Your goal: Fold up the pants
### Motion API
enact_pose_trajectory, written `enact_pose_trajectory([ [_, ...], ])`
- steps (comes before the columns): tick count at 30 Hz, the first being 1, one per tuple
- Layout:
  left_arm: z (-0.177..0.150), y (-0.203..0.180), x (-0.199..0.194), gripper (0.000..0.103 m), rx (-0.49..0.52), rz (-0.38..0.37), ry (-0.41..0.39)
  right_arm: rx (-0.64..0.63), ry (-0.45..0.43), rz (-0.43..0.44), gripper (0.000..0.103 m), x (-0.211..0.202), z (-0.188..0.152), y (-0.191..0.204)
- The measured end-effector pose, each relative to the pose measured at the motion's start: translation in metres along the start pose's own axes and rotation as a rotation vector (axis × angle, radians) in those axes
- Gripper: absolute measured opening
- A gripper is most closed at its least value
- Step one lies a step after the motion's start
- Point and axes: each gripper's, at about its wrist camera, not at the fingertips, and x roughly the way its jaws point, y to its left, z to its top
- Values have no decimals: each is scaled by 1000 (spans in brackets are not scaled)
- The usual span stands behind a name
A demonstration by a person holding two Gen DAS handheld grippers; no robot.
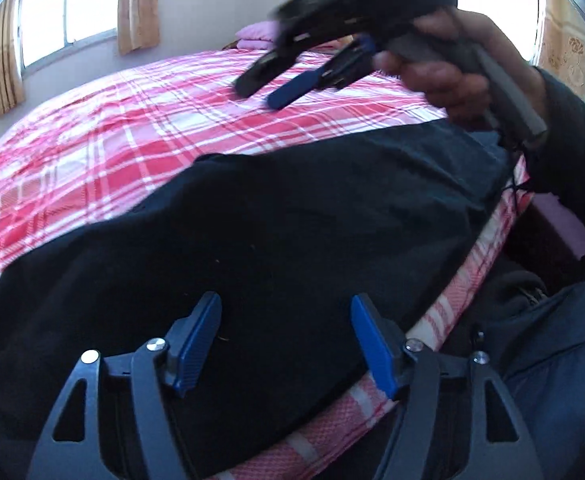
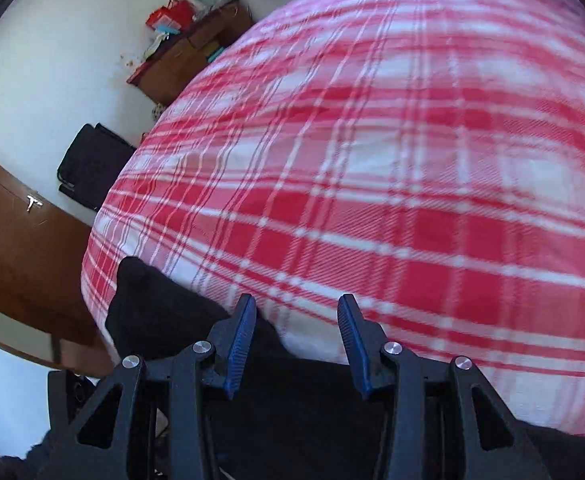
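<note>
Pants: your black pants (image 1: 272, 216) lie across the near edge of the bed (image 1: 132, 128), one end toward the person's side, the other running off to the left — a dark end of them also shows at the bed's corner in the right wrist view.
Progress: I judge you partway through; the cloth looks doubled over into one broad band, but how many folds are in it you cannot read off such dark fabric.
Left to do: probably at least one more fold across the length, then a smoothing — that is a guess from the long shape alone.
Left tongs: your left tongs (image 1: 286, 340) stand released, the blue pads wide apart just over the pants, nothing pinched between them.
Right tongs: your right tongs (image 1: 266, 88) hang above the plaid, blurred, their jaws parted and empty; in their own view only bedding and a strip of black cloth lie under the gap.
Hand: one hand (image 1: 444, 76) shows, gripping the right handle.
Count: one pair of pants, one bed, two tongs, two windows.
</note>
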Motion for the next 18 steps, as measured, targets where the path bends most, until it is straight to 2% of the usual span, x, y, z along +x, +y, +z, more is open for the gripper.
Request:
enact_pose_trajectory([
  [2, -1, 2, -1, 72, -11, -21, 4, 36, 64, 31, 45, 23, -2, 3],
  [5, -1, 3, -2, 73, -16, -57, 23, 74, 114, 42, 41, 41, -5, 2],
  [8, -2, 2, -1, 76, -2, -82, 43, 149, 153, 126, 28, 51, -5, -4],
  [10, -3, -1, -1, 78, 26, -73, 49, 188, 171, 167, 23, 57, -4, -8],
  [11, -3, -3, -1, 78, 37, -65, 49, 193, 176, 180, 18, 57, -4, -9],
  [13, -3, -5, 0, 80, 46, -57, 46, 200, 178, 200, 13, 57, -6, -9],
  [14, -3, -6, 0, 80, 50, -53, 45, 195, 165, 199, 7, 55, -7, -8],
  [18, -3, -5, -2, 80, 56, -52, 44, 142, 66, 217, 5, 31, -7, 2],
])
